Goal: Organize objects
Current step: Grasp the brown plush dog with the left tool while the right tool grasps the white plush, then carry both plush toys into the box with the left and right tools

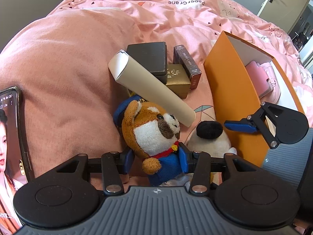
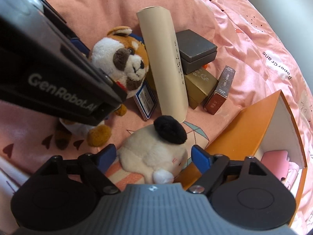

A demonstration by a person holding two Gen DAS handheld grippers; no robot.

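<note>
My left gripper (image 1: pixel 156 159) is clamped on the brown plush dog (image 1: pixel 154 131), its blue pads pressed into the toy's blue jacket at both sides; the dog's legs are cut off below my view there. My right gripper (image 2: pixel 152 156) stands wide apart around the white plush toy (image 2: pixel 156 152) with the black ear, and I see gaps between the pads and the fur. That toy lies on the pink bedcover (image 2: pixel 244 29), just beside the orange box (image 2: pixel 240 133); its face is turned down and hard to read.

Behind the toys a cream tube (image 1: pixel 150 86) leans across a dark grey box (image 1: pixel 148 56), with a gold box (image 1: pixel 177 80) and a reddish-brown carton (image 1: pixel 187 62) next to it. A blue-edged card (image 2: pixel 146 99) is half hidden under the tube.

The orange box holds pink items (image 1: pixel 260 78) I can't identify. A phone (image 1: pixel 9 137) is cut off at the left edge. Far right, a door (image 1: pixel 283 0) stands ajar.
</note>
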